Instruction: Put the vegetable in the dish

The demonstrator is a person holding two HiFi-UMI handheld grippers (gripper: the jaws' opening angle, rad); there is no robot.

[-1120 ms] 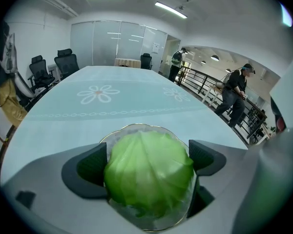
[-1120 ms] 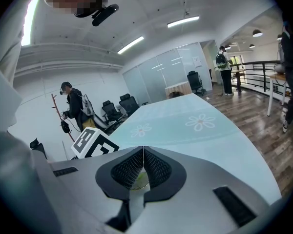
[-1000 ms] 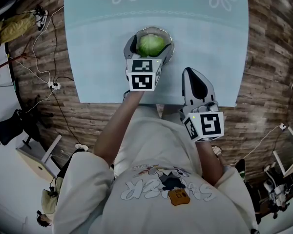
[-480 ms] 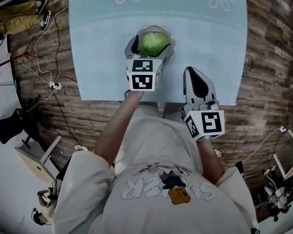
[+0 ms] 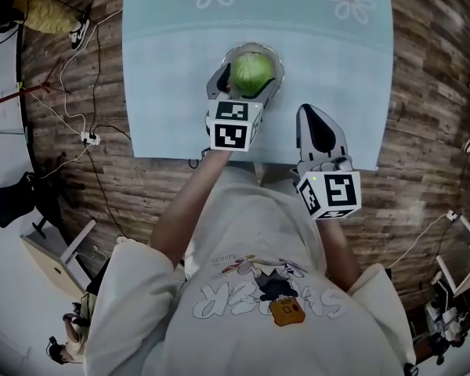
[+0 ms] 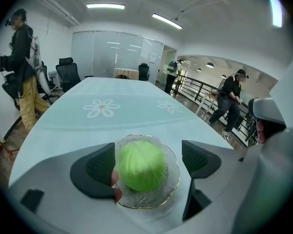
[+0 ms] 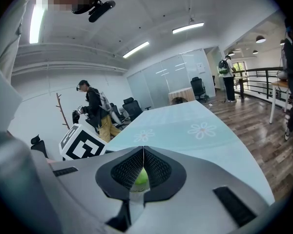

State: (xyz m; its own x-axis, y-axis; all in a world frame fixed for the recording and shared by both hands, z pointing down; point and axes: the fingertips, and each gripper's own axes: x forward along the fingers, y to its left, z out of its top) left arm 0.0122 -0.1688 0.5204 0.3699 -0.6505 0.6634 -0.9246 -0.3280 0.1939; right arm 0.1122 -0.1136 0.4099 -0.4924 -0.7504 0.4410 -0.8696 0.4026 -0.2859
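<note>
The left tongs (image 6: 147, 147), wide apart, were closing around a round green cabbage (image 6: 141, 165), ribbed black pads not gripping it. It sat between them in a scalloped clear-glass dish (image 6: 174, 177) on the pale table (image 6: 78, 126). The right tongs (image 7: 143, 155) were clenched, empty.

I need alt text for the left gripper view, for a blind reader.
A green cabbage sits in a clear glass dish on a pale blue table, between the left gripper's two dark jaws, which are closing but not pressing it. People stand farther back.
</note>
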